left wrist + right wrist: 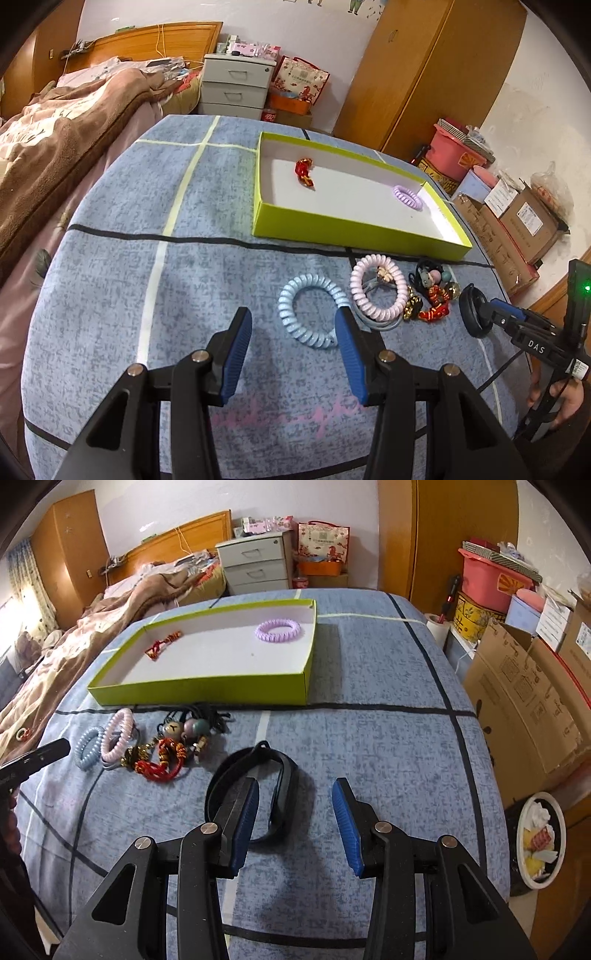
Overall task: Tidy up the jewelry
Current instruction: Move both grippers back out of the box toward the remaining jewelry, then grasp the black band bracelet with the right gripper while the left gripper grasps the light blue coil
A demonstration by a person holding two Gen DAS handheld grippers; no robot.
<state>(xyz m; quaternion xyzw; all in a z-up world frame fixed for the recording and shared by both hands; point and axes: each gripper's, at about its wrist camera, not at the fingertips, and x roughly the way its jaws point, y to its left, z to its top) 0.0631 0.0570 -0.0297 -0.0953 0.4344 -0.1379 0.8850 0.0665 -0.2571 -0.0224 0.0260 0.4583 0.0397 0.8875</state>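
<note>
On the blue checked cloth [122, 206], near side of the green box [354, 230], sits the unsorted pile, w/ both tools hanging over it and neither one gripping anything.

Left gripper [293, 330]: jaws apart, empty. The light-blue coil band [310, 314] lies partly behind its right finger, not between the pads. Right gripper [295, 808]: jaws also apart, empty, w/ the black band [275, 792] lying flat under and beside its left finger.

Risks, as I judge them:
- Black band is thin and lies flat on soft cloth, so pads could pinch fabric along w/ it or slide over the top. It sits off to the left of the jaw gap, so closing as-is prob misses.
- Blue coil touches the pink coil band [376, 288], which overlaps a grey loop and the red-gold charm cluster [430, 302] to its right. Lifting one could drag neighbours along.
- Coils are springy; a grip on one strand may stretch it rather than lift it.
- Both tools work close together; the right one shows at the right edge of the left view, so a bump is possible.

Box holds 2 pcs so far, well apart: a red knot charm [304, 171] far-left and a purple coil band [406, 195] far-right. White floor, plenty of room. Most of the sorting looks undone.
</note>
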